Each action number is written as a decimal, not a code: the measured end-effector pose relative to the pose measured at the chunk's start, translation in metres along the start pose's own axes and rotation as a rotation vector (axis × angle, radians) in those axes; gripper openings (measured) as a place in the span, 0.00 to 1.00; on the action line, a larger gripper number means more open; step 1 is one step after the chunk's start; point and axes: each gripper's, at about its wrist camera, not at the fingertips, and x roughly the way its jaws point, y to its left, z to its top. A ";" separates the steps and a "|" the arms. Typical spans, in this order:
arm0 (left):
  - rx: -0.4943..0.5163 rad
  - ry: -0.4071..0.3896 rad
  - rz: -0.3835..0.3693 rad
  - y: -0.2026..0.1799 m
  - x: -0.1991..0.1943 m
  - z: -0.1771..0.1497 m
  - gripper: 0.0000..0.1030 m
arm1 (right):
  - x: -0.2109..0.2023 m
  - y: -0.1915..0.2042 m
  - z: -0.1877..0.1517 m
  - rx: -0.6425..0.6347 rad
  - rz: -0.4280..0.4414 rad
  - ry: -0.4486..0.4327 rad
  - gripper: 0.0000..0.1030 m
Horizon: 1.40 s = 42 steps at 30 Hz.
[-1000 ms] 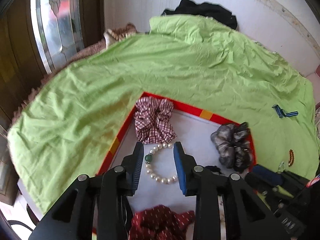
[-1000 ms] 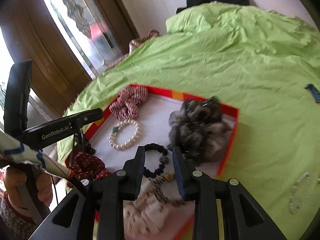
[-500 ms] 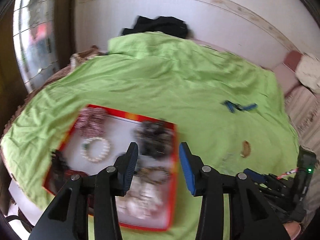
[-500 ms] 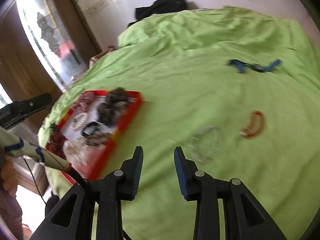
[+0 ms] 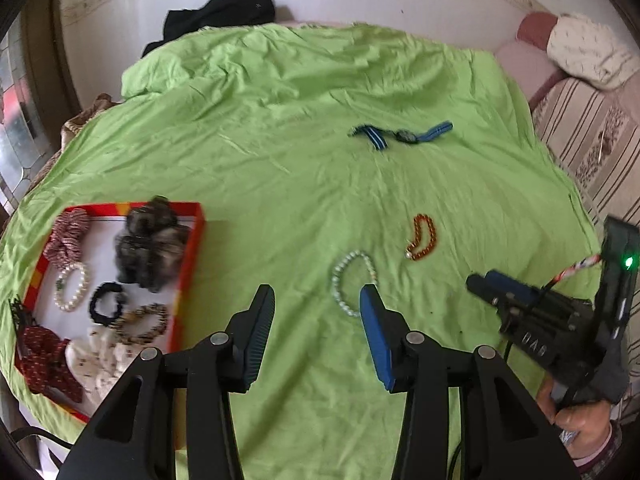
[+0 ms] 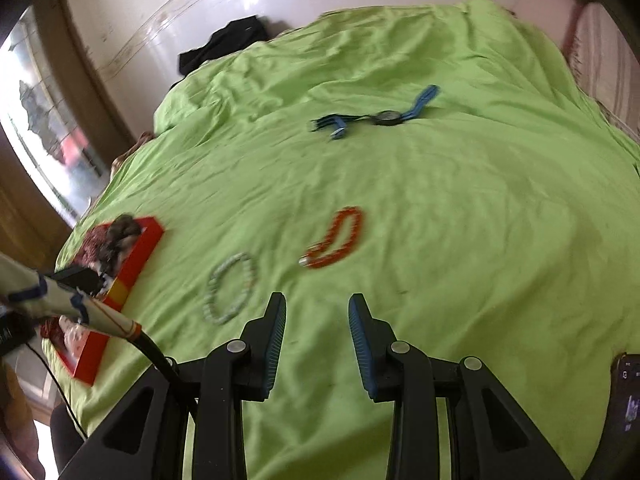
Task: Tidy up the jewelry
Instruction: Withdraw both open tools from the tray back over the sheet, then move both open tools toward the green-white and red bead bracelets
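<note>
Loose on the green sheet [image 5: 280,152] lie a pale bead bracelet [image 5: 335,284] [image 6: 211,298], an orange bead bracelet [image 5: 433,236] [image 6: 356,224] and a blue-strapped watch [image 5: 404,136] [image 6: 386,118]. My left gripper [image 5: 316,294] is open and holds nothing; the pale bracelet lies just beyond its right finger. My right gripper [image 6: 317,299] is also open and holds nothing, with the orange bracelet ahead of it. At the left, the red-rimmed tray [image 5: 196,236] [image 6: 148,240] holds a grey fur scrunchie [image 5: 150,248], a plaid scrunchie [image 5: 66,234], a pearl bracelet [image 5: 60,300] and several other pieces.
A black garment [image 5: 216,16] lies at the far edge of the bed against the white wall. A striped cushion and a pillow [image 5: 588,56] border the right side. A glass door [image 6: 48,132] stands at the left. A phone [image 6: 628,392] lies at the near right.
Both views have swung right, from over the tray to the open sheet with the loose bracelets. Both pairs of jaws stand a little wider than before.
</note>
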 end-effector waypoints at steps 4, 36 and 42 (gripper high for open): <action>-0.003 0.019 0.009 -0.011 0.017 -0.002 0.42 | 0.002 -0.018 0.005 0.032 0.001 -0.001 0.35; -0.004 0.063 0.018 -0.033 0.058 -0.007 0.42 | 0.009 -0.027 0.005 0.011 -0.042 0.004 0.38; -0.016 0.066 0.028 -0.027 0.061 -0.008 0.42 | 0.011 -0.027 0.005 0.011 -0.046 0.008 0.38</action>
